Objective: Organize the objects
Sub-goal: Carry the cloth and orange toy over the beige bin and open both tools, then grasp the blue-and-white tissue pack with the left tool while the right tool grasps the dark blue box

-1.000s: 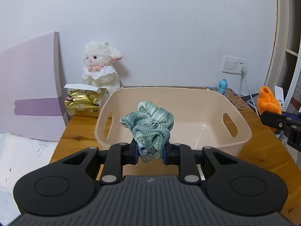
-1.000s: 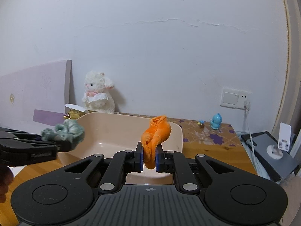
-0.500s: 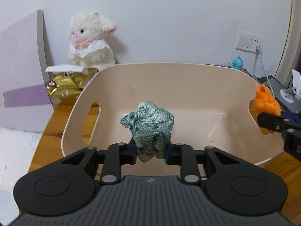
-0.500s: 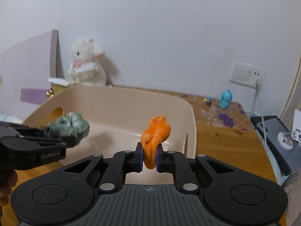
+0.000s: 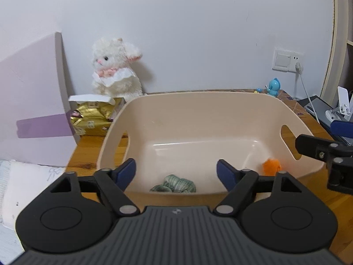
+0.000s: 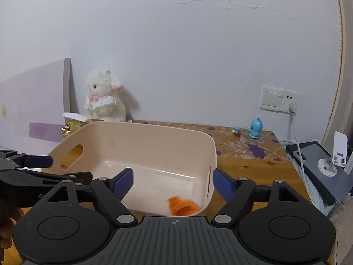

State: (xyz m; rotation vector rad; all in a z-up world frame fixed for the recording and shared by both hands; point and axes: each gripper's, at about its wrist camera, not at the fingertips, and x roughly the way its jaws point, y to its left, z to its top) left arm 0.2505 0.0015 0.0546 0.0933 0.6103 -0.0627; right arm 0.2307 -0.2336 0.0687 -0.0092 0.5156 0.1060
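**Both scrunchies released into the bin**

Now that both pairs of jaws are spread wide and empty, the two scrunchies are seen lying inside the bin (image 5: 198,114). The green scrunchie (image 5: 174,184) rests on the bin floor at about 6 o'clock, against the near wall, directly below the left gripper (image 5: 176,172). The orange scrunchie (image 6: 183,206) lies at about 4 o'clock in the bin's right near corner, under the right gripper (image 6: 172,181); it appears smeared, so it may not yet have settled. Half a second ago each was pinched between closed fingers above the bin; the grips have since been opened and both pieces dropped.

For the task this is judged to mean that this pair is put away, and both grippers are freed for whatever is to be sorted next. No further loose items for the bin can be made out with certainty.

Beyond the bin, a plush lamb (image 5: 114,70) is seated at 11 o'clock against the wall with a gold packet (image 5: 92,119) beside it, and a blue figurine (image 6: 256,128) stands at 2 o'clock on the table (image 6: 242,161).
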